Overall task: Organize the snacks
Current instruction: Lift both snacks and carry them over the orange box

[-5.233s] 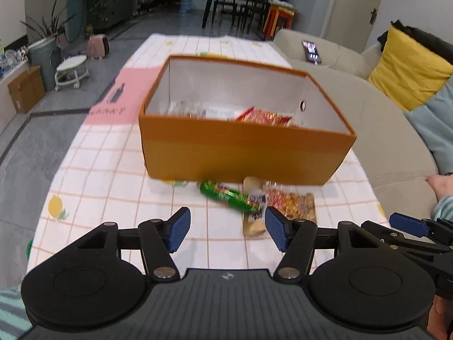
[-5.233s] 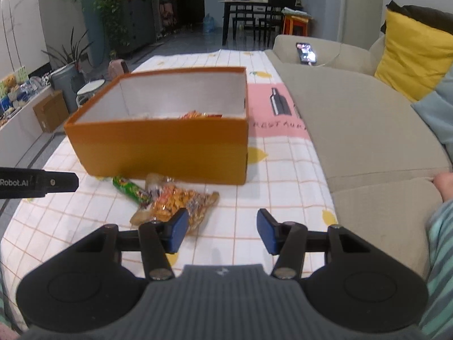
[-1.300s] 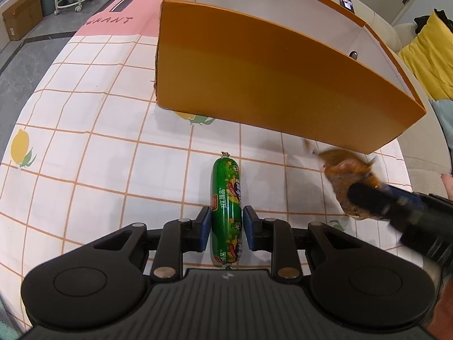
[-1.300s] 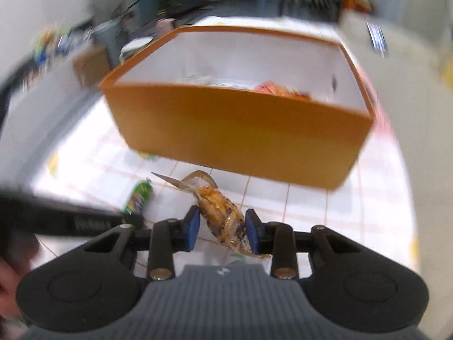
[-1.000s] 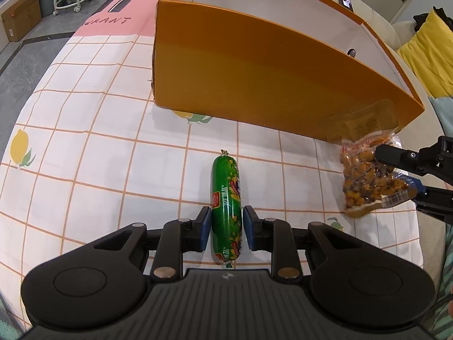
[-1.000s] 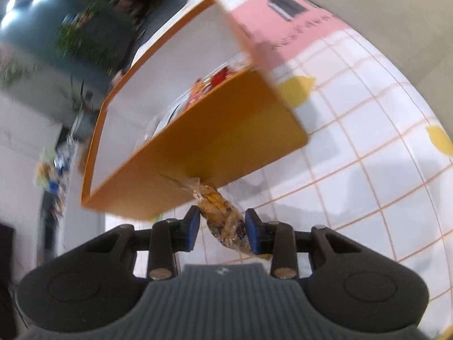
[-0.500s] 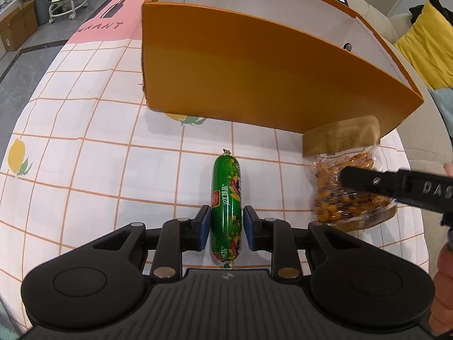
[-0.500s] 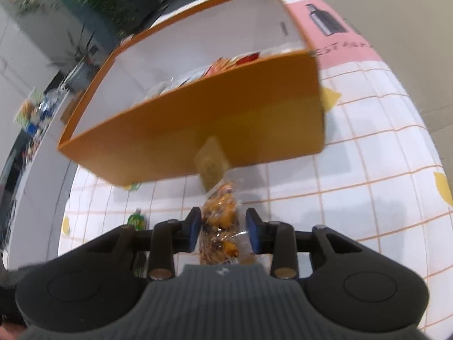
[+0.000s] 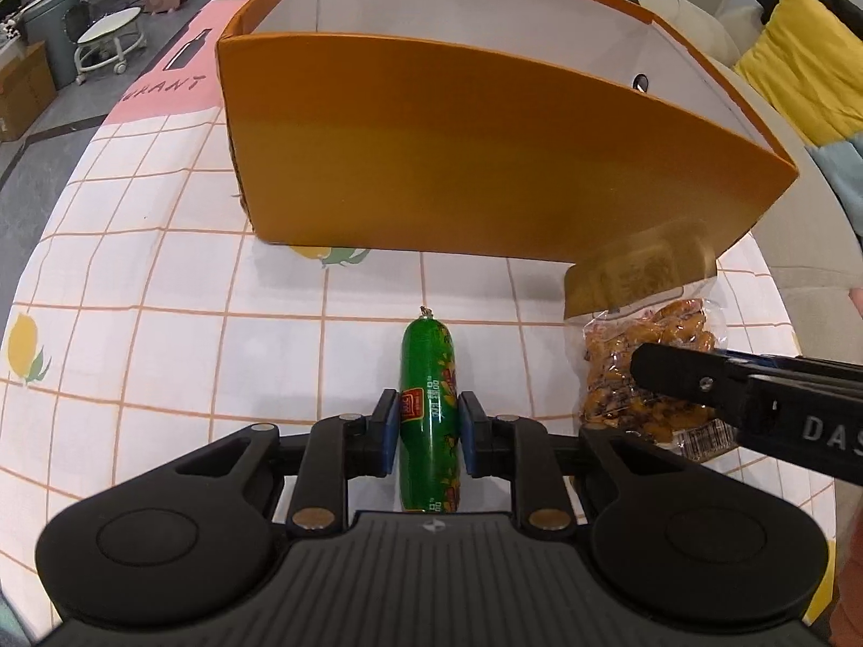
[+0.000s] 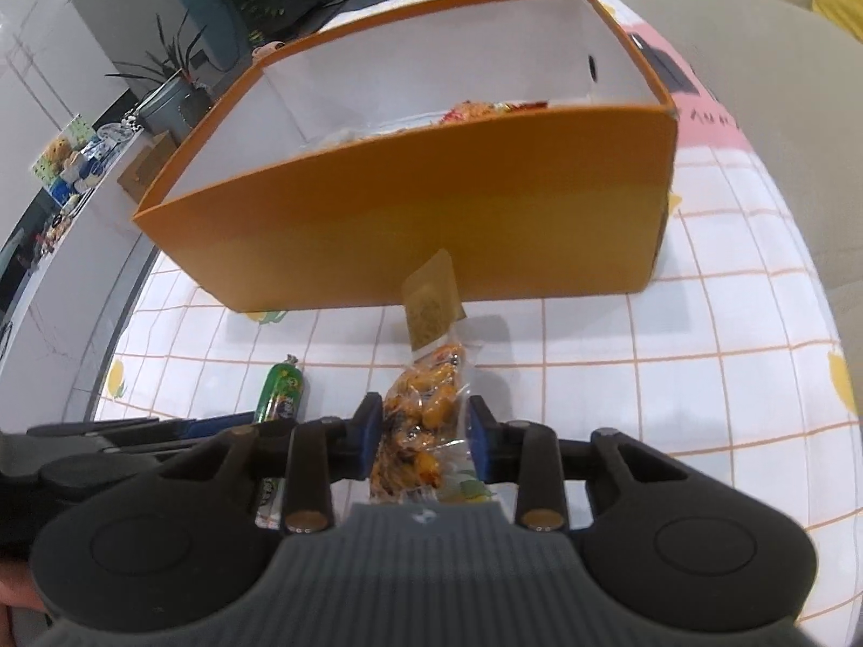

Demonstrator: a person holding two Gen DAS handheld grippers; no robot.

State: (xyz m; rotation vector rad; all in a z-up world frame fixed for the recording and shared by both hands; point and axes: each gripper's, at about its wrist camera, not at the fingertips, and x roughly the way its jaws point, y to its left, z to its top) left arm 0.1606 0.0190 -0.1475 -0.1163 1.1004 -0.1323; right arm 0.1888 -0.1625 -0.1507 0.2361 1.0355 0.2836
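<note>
Green sausage (image 9: 429, 410) between closing left tool (image 9: 429, 426) pads (orange box (image 9: 485, 156) beyond)

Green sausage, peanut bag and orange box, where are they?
green sausage (image 9: 429, 377), left wrist view, middle of its wrapper
peanut bag (image 10: 426, 404), right wrist view, clear part full of nuts
orange box (image 9: 458, 151), left wrist view, near outer wall

Both cameras sit low behind their own tongs, tilted steeply down at the table (image 9: 162, 280) and facing the near wall of the orange box (image 9: 485, 151), which looms close. The left wrist view stands nearer the box's left corner, the right wrist view nearer its right corner (image 10: 669, 172). Both share that wall, the green sausage (image 9: 429, 410) and the nut bag (image 10: 426, 420) before it.
</note>
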